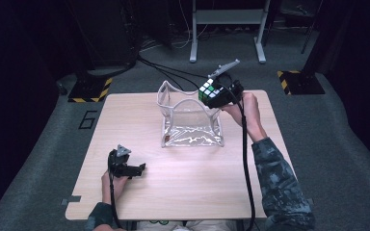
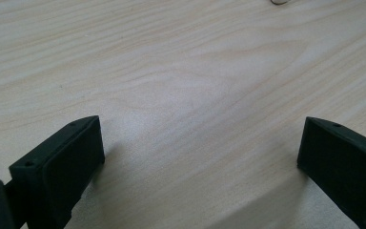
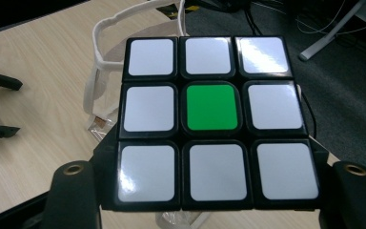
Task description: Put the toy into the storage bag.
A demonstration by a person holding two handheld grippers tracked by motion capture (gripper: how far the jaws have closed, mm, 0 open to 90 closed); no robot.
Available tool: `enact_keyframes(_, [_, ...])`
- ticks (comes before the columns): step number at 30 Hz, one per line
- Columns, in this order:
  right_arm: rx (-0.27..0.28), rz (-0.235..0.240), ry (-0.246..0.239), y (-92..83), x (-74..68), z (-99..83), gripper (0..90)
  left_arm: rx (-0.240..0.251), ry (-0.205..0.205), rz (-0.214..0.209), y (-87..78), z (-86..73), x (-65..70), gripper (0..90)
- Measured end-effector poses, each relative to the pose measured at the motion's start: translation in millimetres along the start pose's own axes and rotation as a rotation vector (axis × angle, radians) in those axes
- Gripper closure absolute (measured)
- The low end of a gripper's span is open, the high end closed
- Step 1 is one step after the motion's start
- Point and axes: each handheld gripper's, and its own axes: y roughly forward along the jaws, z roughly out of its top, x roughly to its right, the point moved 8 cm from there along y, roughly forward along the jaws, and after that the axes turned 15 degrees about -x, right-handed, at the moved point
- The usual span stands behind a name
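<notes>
My right gripper is shut on a puzzle cube and holds it in the air above the right rim of a clear plastic bag. In the right gripper view the cube shows a white face with a green centre tile, pinched between the two jaws; the gripper grips its lower sides, and the bag's white rim lies beyond it. My left gripper rests open near the table's front left, pointing right. In the left gripper view its jaws stand wide apart over bare wood.
The light wooden table carries the standing bag at its middle back. Dark carpet surrounds it, with cables and a metal stand behind. Black-yellow floor markers sit at both far corners.
</notes>
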Motion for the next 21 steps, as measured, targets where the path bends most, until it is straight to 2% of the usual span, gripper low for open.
enact_keyframes(8, [-0.015, -0.004, 0.0, 5.8, 5.4, 8.7, 33.4, 0.001, -0.001, -0.001, 0.0, 0.0, 0.1, 1.6])
enact_keyframes(21, [-0.048, 0.013, 0.022, 28.6, 16.2, 16.4, 33.3, 0.0, 0.002, -0.001, 0.0, -0.1, 0.2, 1.7])
